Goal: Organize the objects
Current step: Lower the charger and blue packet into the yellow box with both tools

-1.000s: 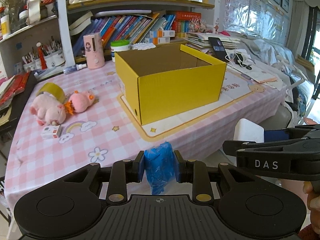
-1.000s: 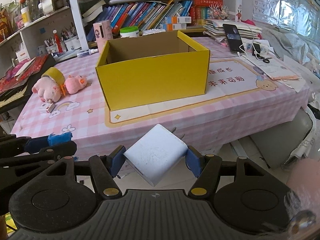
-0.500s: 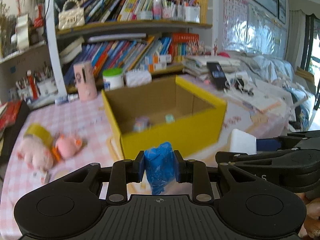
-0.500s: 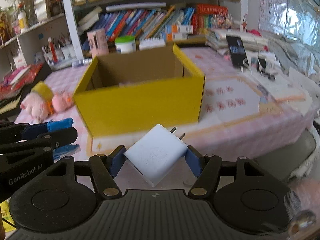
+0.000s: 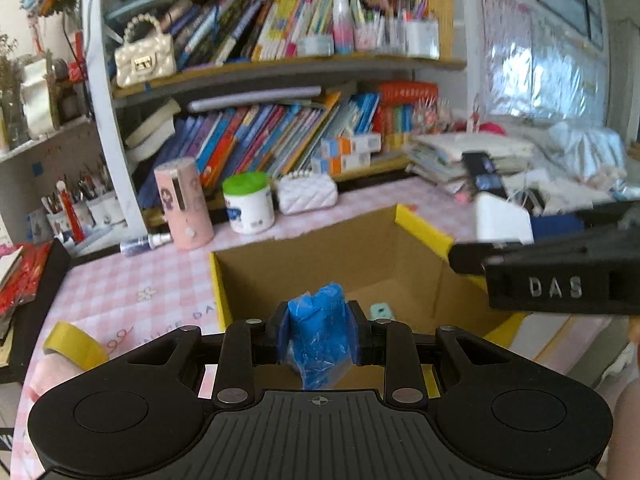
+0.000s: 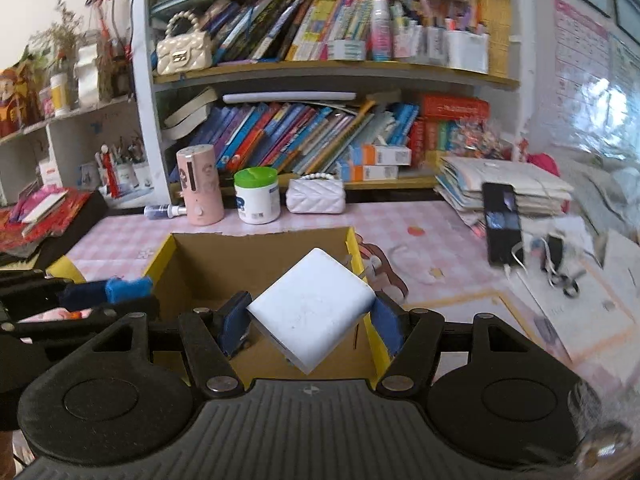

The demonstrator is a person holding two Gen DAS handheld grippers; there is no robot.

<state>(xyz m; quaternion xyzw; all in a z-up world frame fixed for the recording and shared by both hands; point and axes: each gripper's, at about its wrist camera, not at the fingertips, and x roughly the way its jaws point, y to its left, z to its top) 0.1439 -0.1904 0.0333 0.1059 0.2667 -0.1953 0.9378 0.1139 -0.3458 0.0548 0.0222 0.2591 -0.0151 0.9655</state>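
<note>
My left gripper (image 5: 319,330) is shut on a crumpled blue plastic bundle (image 5: 319,332), held over the near edge of the open yellow cardboard box (image 5: 420,226). My right gripper (image 6: 310,316) is shut on a white charger block (image 6: 310,310), turned corner-up above the same yellow box (image 6: 160,266). In the left wrist view the right gripper (image 5: 492,232) with the white charger (image 5: 502,220) reaches in from the right over the box's right wall. In the right wrist view the left gripper (image 6: 120,290) shows at the left with the blue bundle (image 6: 128,286). A small teal item (image 5: 382,312) lies inside the box.
A pink cylinder (image 6: 200,188), a green-lidded white jar (image 6: 256,194) and a white quilted purse (image 6: 316,198) stand behind the box before the bookshelf (image 6: 320,68). A yellow tape roll (image 5: 76,346) lies left. A black phone (image 6: 500,224) and papers lie right on the pink checked tablecloth (image 6: 432,224).
Both grippers have moved forward and up from off the table's front edge to above the yellow box, still gripping the blue bundle and the white charger. The box interior has come into view.
</note>
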